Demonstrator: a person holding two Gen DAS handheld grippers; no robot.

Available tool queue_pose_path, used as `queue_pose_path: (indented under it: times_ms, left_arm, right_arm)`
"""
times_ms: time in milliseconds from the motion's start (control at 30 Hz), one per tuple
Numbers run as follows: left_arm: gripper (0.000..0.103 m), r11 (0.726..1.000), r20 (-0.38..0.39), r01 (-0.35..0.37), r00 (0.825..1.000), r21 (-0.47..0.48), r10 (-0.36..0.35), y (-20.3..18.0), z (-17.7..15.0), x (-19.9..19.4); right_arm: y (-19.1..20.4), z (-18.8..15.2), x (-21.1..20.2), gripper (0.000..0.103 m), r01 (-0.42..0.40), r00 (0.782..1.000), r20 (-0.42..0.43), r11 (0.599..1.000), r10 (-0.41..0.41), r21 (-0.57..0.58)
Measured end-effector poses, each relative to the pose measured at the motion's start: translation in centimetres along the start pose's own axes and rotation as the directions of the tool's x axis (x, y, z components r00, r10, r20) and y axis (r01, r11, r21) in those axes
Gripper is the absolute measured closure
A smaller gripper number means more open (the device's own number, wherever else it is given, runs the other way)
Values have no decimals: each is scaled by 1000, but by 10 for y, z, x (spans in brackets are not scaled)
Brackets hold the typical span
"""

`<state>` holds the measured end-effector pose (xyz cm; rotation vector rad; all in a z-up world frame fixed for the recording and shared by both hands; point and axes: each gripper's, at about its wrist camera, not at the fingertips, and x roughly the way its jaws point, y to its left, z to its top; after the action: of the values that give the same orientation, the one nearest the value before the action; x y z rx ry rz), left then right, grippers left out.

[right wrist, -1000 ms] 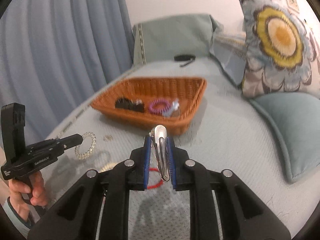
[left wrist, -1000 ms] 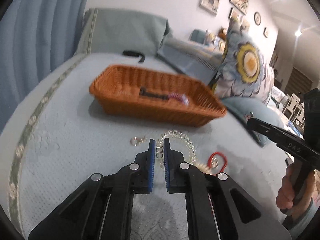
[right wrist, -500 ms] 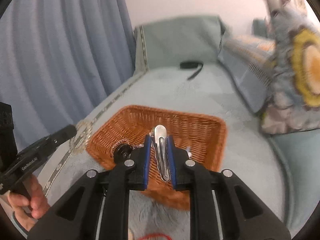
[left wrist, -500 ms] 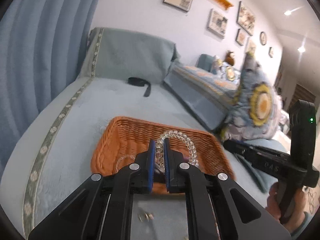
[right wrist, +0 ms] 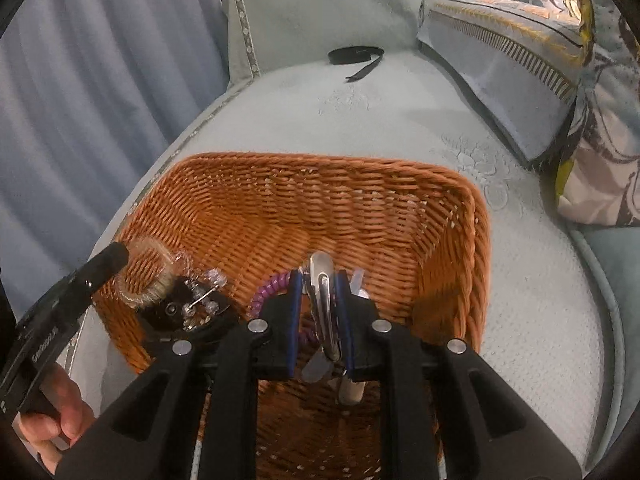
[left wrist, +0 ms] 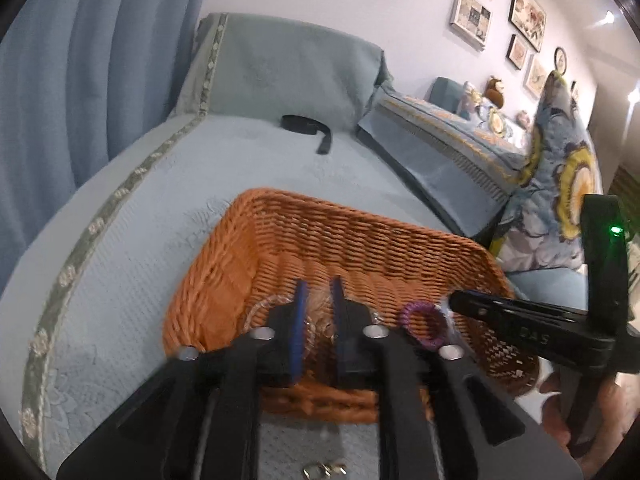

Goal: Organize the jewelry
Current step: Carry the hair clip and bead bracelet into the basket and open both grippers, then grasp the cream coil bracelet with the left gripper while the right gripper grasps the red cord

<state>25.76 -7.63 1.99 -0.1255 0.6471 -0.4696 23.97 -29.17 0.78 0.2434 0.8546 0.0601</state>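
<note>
An orange wicker basket (left wrist: 320,236) (right wrist: 320,200) sits on the blue bedspread. My left gripper (left wrist: 318,300) hangs over its near left part with jaws open; the clear coil bracelet (left wrist: 316,312) shows blurred between and just below the fingers, and it also shows in the right wrist view (right wrist: 154,276) by the left gripper's tip. My right gripper (right wrist: 318,292) is shut on a silver metal hair clip (right wrist: 324,304) over the basket's near part. A purple coil hair tie (left wrist: 424,324) (right wrist: 272,288) and a black beaded clip (right wrist: 184,308) lie inside the basket.
Small gold earrings (left wrist: 324,470) lie on the bedspread in front of the basket. A black strap (left wrist: 308,128) (right wrist: 356,56) lies at the far end of the bed. Flowered cushions (left wrist: 560,184) and a folded quilt (right wrist: 500,52) stand at the right. Blue curtains (right wrist: 80,80) hang at the left.
Both grippers have moved forward and down over the basket. The left gripper's jaws have opened and the clear coil bracelet is coming free. The right gripper still holds the silver clip.
</note>
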Motion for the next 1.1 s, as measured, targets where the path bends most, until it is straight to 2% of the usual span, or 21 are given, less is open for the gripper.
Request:
queue_pose_path:
  times_ms: [33, 67, 133, 400, 600, 800, 833, 933, 1100]
  left_arm:
    - [64, 1000, 12, -2, 1000, 3, 2, -1, -2, -7]
    - [63, 1000, 27, -2, 1000, 10, 2, -2, -3, -14]
    - [61, 1000, 45, 19, 999, 24, -20, -5, -6, -32]
    - [61, 995, 78, 102, 992, 22, -104, -18, -34, -109]
    - [61, 991, 31, 136, 990, 10, -136, -31, -83, -143]
    - [61, 990, -15, 138, 990, 35, -138, -39, -114, -137]
    - [61, 990, -32, 140, 990, 37, -139, -40, -118, -131]
    - [61, 989, -92, 141, 986, 41, -137, -42, -128, -112]
    - [61, 993, -184, 113, 977, 43, -103, -44, -138, -82]
  right_arm:
    - [1, -2, -5, 72, -4, 1000, 7, 1000, 4, -3]
    - [2, -4, -13, 60, -4, 1000, 23, 1000, 5, -8]
    - [4, -11, -31, 53, -14, 998, 61, 1000, 16, -24]
    - [17, -60, -117, 53, -4, 986, 164, 996, 19, -90]
    - [17, -118, -147, 54, 54, 981, 190, 992, -31, -118]
    - [4, -150, -130, 62, 27, 989, 145, 997, -16, -74]
    - [1, -152, -123, 66, 25, 992, 125, 997, -16, -67]
    - [-6, -156, -107, 67, 30, 996, 88, 998, -25, -54]
    - [-16, -161, -86, 78, 10, 1000, 16, 1000, -9, -11]
